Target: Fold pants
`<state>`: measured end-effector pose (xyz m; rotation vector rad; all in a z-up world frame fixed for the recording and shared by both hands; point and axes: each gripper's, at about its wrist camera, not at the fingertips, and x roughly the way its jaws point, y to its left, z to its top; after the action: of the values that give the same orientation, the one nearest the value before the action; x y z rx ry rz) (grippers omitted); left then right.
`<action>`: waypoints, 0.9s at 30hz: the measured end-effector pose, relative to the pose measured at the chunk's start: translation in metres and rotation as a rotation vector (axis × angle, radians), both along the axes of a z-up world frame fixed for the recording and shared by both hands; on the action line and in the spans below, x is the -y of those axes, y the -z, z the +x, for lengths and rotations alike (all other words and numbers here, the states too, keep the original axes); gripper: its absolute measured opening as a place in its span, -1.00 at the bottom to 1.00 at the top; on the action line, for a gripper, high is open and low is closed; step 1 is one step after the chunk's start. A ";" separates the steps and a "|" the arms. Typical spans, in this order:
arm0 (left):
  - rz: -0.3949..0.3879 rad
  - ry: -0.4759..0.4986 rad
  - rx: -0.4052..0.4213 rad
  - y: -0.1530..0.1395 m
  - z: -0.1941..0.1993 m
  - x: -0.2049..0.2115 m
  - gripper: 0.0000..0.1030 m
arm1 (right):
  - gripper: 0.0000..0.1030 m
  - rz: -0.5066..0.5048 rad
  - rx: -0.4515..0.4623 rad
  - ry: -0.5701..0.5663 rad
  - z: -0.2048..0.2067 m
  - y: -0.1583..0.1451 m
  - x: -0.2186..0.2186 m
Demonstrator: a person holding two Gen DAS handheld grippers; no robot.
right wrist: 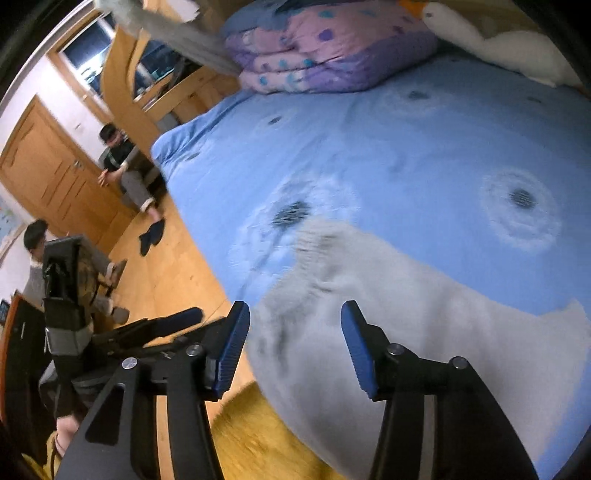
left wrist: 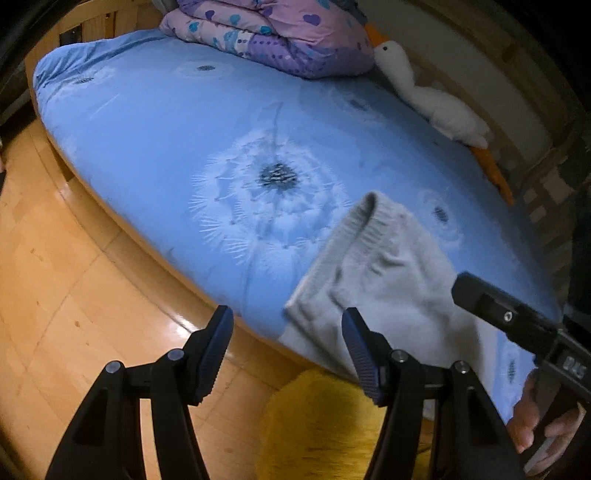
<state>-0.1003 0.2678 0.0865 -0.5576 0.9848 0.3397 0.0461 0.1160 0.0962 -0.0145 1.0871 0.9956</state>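
Light grey pants point(left wrist: 384, 273) lie on the near edge of the blue bed point(left wrist: 184, 129), ribbed waistband toward the bed's middle. They also show in the right wrist view point(right wrist: 399, 325), spread over the bed's edge. My left gripper point(left wrist: 288, 325) is open and empty, held above the bed's edge just left of the pants. My right gripper point(right wrist: 295, 317) is open and empty, held just above the pants near the waistband. The right gripper's body also shows in the left wrist view point(left wrist: 509, 317), over the pants.
A folded purple quilt point(left wrist: 273, 33) and a white goose plush point(left wrist: 428, 99) lie at the far side of the bed. A yellow fluffy rug point(left wrist: 325, 428) lies on the wooden floor point(left wrist: 55, 295) below. Two people point(right wrist: 125, 173) sit by a wooden door.
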 end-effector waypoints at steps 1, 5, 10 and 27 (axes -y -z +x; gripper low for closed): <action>-0.009 0.009 0.011 -0.002 0.001 0.003 0.25 | 0.02 -0.007 0.003 0.021 0.003 0.000 0.008; -0.012 0.051 0.034 -0.006 0.012 0.020 0.24 | 0.02 -0.050 0.017 0.123 0.015 0.004 0.051; -0.045 0.095 0.031 0.005 0.030 0.033 -0.19 | 0.02 -0.084 -0.003 0.213 0.021 0.014 0.095; 0.014 0.026 0.012 0.004 0.017 0.021 -0.79 | 0.02 -0.181 -0.009 0.263 0.004 0.048 0.144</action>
<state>-0.0830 0.2471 0.0827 -0.5331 0.9763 0.3193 0.0502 -0.0284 0.0484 -0.0134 1.1510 0.6606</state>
